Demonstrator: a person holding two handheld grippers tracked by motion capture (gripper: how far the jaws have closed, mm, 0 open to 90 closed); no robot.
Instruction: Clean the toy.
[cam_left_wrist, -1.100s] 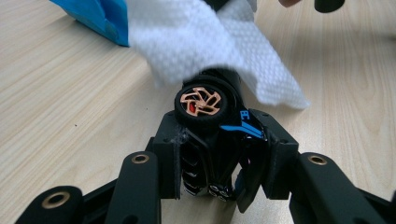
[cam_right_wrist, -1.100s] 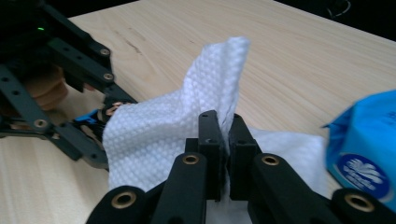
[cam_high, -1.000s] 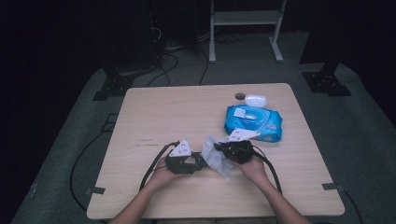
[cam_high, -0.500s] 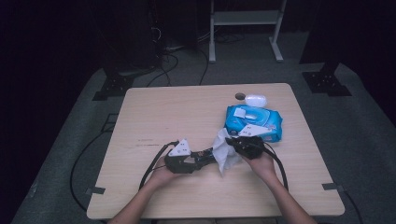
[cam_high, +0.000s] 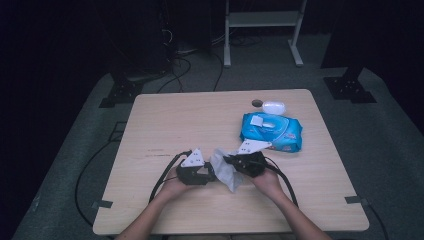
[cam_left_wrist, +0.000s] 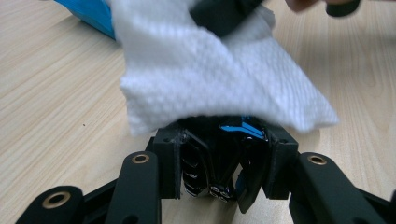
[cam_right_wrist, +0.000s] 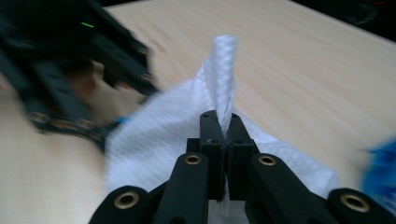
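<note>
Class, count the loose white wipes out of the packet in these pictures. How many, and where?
1. One white wipe hangs between the two tools near the table's front, pinched by the right tool. Others may be hidden inside the blue packet.

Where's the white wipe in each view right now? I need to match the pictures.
High view: white wipe near the table's front edge, between the two grippers.
Left gripper view: upper centre, draped above the jaws.
Right gripper view: centre, pinched upright in the shut jaws.
Shared landmark: blue wipes pack.
</note>
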